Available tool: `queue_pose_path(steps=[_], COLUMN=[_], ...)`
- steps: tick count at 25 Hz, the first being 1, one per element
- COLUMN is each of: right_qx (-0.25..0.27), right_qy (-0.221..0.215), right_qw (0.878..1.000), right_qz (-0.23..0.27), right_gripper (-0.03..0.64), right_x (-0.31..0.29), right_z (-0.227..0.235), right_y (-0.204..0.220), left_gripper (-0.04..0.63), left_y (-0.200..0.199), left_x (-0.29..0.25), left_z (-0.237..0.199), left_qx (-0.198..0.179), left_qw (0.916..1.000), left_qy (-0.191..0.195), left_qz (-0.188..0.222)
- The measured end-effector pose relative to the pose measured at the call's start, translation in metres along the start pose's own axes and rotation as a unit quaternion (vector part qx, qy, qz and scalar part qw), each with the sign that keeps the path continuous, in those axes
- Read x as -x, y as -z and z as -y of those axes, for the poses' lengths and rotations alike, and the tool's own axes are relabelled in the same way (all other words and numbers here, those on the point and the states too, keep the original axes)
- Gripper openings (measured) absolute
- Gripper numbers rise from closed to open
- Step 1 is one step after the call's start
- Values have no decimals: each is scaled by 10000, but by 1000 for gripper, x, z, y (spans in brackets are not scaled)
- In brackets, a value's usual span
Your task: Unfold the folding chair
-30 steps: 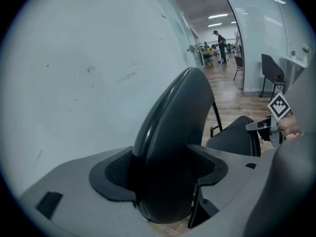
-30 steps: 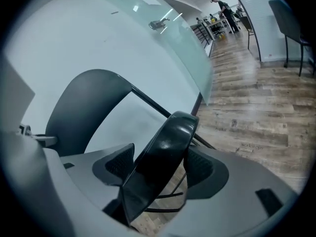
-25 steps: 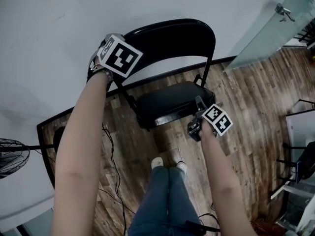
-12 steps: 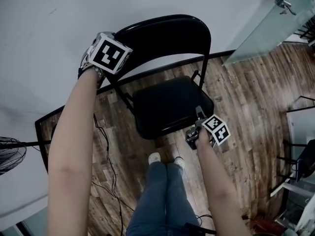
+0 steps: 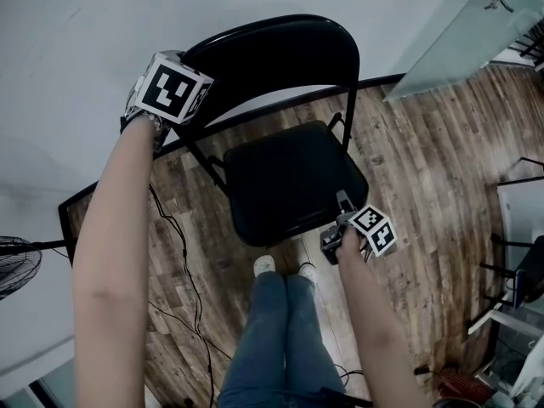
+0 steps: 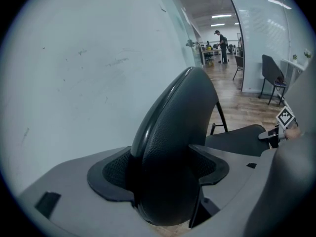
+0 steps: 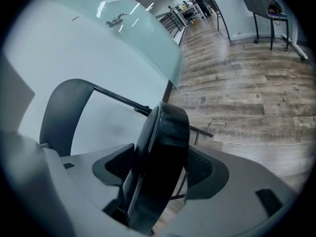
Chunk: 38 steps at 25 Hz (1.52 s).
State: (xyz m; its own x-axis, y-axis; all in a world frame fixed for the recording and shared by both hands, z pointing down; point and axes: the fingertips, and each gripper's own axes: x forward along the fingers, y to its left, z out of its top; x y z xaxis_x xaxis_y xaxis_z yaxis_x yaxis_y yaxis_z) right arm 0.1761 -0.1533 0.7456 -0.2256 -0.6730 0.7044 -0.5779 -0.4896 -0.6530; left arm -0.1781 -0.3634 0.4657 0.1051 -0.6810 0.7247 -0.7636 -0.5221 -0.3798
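Wood floor [image 5: 425, 160], white wall behind: folding chair [image 5: 280, 58] mid-frame. Left gripper [image 6: 165, 174] jaws clamp the backrest [image 6: 180, 112] edge, upper left. Right gripper [image 7: 160, 169] jaws clamp the seat [image 5: 289, 181] front corner, lower right. Seat looks near level; likely a last push down.

Count on inspection: one black folding chair [image 5: 289, 177]. Two claws: left claw [image 6: 163, 169] at the chair's backrest, right claw [image 7: 160, 169] at its seat edge. Two marker cubes [image 5: 172, 89], one per claw. Two shoes [image 5: 265, 266] just below the chair's seat. One fan [image 5: 17, 266] left of the chair. One person [image 6: 223, 46] far beyond the chair.
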Motion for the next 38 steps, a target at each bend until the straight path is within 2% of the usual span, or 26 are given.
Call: queue_pose_path(steps=[6, 13, 27, 38], right_qx=[-180, -430, -799, -792], right_qy=[110, 134, 70, 418], right_qw=[9997, 9981, 9954, 9915], right_qz=[-153, -409, -525, -946], right_gripper=[312, 359, 393, 480], right_x=[-3, -11, -28, -47], right_z=[31, 68, 132, 179], right_y=[11, 25, 45, 66], left_gripper=[337, 342, 347, 351], left_y=[9, 20, 38, 56], left_x=[-6, -17, -42, -61], left_z=[8, 19, 34, 52], left_qx=[47, 105, 197, 301], left_qw=[10000, 9999, 9994, 9983], left_qy=[36, 76, 215, 382], left_qz=[-60, -113, -167, -327])
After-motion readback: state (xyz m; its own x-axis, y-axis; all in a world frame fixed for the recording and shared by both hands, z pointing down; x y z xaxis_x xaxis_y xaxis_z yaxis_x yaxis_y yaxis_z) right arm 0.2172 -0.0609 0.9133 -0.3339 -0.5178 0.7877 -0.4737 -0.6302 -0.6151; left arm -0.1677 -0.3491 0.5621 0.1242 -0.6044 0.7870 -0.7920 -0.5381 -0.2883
